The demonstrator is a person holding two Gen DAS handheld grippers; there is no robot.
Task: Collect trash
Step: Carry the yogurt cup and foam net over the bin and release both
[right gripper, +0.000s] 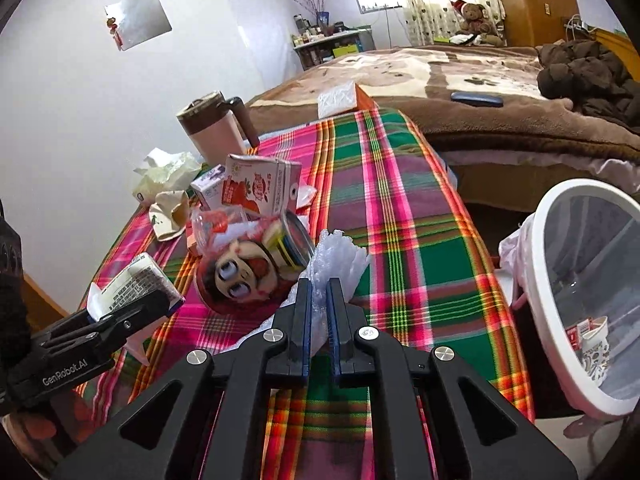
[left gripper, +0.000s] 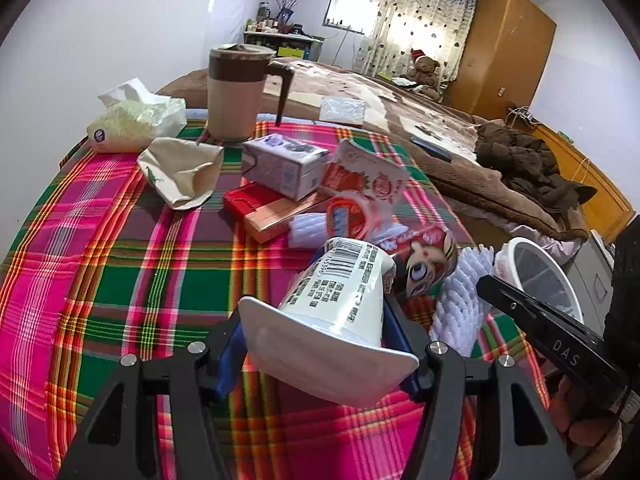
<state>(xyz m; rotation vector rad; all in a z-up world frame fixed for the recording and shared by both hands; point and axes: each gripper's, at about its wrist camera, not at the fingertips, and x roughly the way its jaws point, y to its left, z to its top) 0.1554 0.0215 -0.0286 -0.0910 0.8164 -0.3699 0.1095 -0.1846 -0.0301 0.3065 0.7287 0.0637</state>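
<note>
The white paper cup point(left gripper: 336, 300) you hold lies tipped, its long axis running away from your left gripper point(left gripper: 320, 344), flattened rim toward you, base aimed at the litter pile; the jaws are clamped across its mouth above the plaid tablecloth point(left gripper: 120, 264). Your right gripper point(right gripper: 319, 312), angled downward, pinches white foam netting point(right gripper: 340, 256) just beside the lined bin point(right gripper: 560, 216).

Table point(right gripper: 400, 200) stands before the bed point(right gripper: 460, 80). Jug point(left gripper: 236, 92) at the table's rear, tissue pack point(left gripper: 136, 120) to its left. Cartons point(left gripper: 288, 164) in front of the jug. Bin point(right gripper: 580, 280) right of the table.
</note>
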